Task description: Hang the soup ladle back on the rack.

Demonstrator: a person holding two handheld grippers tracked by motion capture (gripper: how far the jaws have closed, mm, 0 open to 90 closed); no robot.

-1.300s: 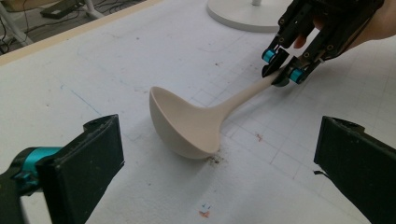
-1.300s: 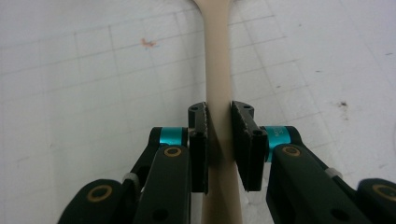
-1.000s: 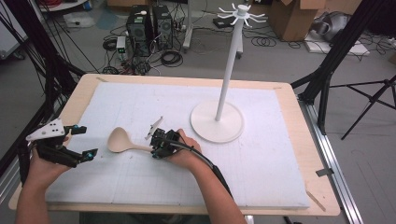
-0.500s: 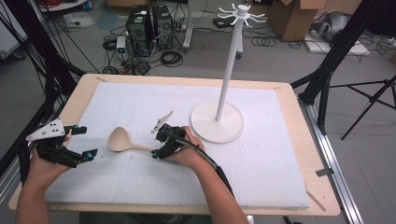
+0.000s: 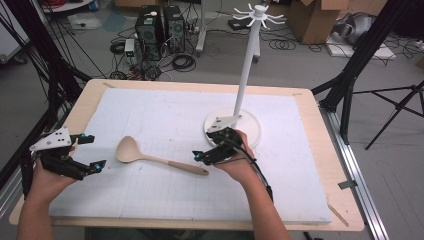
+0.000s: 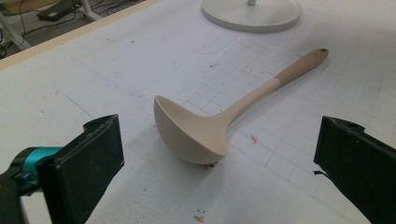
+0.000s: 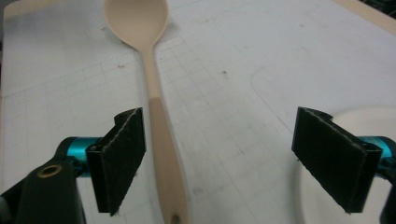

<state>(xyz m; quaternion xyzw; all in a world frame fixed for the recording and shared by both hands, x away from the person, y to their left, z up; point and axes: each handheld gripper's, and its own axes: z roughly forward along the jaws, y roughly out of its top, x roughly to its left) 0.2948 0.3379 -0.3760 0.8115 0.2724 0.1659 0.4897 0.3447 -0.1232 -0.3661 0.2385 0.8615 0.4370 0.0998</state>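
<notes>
Fingers point(image 7: 122, 158) of right gripper point(image 5: 216, 146) spread wide, just been opening, gripping nothing, ladle point(image 5: 150, 157) handle point(image 7: 164, 158) lying free on mat point(image 5: 165, 115) between them, close by one pad. Left gripper point(image 5: 85, 151) likewise wide open and empty, pointed at ladle bowl point(image 6: 191, 133) just ahead. Ladle flat on mat between both grippers, handle end toward stand point(image 5: 250, 75) base point(image 5: 252, 131), apart from it

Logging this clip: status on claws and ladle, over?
Both claws open, the right's jaws just opened, nothing between them. Right claw off ladle; left claw clear. Ladle flat on mat. Nothing in the way.
</notes>
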